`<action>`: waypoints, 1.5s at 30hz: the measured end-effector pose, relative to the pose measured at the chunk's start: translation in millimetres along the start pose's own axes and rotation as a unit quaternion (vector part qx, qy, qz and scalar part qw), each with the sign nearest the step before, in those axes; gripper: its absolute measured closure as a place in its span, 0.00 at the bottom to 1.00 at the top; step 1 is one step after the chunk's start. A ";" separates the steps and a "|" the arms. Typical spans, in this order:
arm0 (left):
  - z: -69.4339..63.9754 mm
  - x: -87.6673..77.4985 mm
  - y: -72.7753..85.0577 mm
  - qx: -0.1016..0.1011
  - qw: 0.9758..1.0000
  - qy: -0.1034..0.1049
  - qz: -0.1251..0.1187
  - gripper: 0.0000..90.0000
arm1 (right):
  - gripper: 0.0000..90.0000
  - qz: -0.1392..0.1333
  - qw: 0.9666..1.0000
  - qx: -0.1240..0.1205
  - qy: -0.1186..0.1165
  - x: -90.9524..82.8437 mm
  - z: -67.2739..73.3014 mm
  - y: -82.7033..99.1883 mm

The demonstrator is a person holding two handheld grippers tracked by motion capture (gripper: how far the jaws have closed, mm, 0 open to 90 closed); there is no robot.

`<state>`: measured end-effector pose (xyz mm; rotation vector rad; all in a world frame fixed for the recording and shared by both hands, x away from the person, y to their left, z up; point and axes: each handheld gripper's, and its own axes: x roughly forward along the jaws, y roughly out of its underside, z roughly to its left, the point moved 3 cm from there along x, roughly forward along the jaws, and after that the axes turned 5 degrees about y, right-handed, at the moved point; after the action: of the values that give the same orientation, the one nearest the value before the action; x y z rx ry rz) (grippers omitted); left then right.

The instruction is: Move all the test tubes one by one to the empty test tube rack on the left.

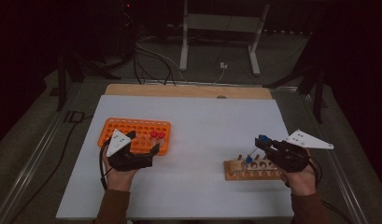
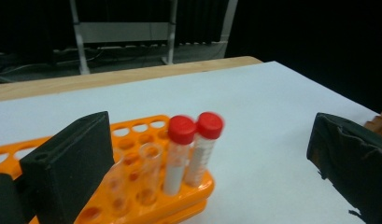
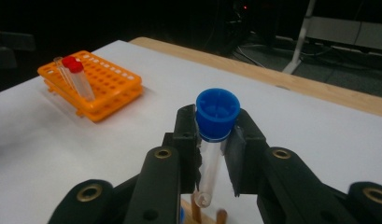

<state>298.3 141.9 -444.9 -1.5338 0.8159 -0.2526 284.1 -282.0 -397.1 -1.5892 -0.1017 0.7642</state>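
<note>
- right gripper (image 3: 215,154) clamped on blue-capped tube (image 3: 212,140), long axis upright, above wooden rack (image 1: 251,170)
- left gripper (image 1: 141,150) jaws wide (empty), beside orange rack (image 1: 132,130)

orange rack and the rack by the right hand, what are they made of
Orange many-holed tube rack: looks like moulded plastic, with a smooth, faintly shiny, even colour. Brown block rack with round holes: looks like unpainted wood, matte tan; grain too small to tell.

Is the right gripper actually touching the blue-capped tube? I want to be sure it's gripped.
Touching. The right gripper view shows the right gripper with both pads pressed against the blue-capped tube just under its cap.
</note>
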 end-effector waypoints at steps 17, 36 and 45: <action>-42.1 28.4 -16.3 0.031 0.998 0.061 0.010 0.02 | 0.84 0.004 0.999 -0.002 -0.046 34.9 33.0 -19.0; -82.6 62.8 -18.3 0.052 0.991 0.121 0.023 0.06 | 0.84 0.015 0.996 -0.018 -0.089 56.4 65.3 -21.7; -97.8 73.9 -15.7 0.063 0.986 0.149 0.035 0.11 | 0.84 0.018 0.994 -0.023 -0.103 64.8 76.3 -23.4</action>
<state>297.6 18.5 -437.3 -1.3636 1.0658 -0.4812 302.9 -181.0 -400.0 -1.5545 -0.2423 0.9602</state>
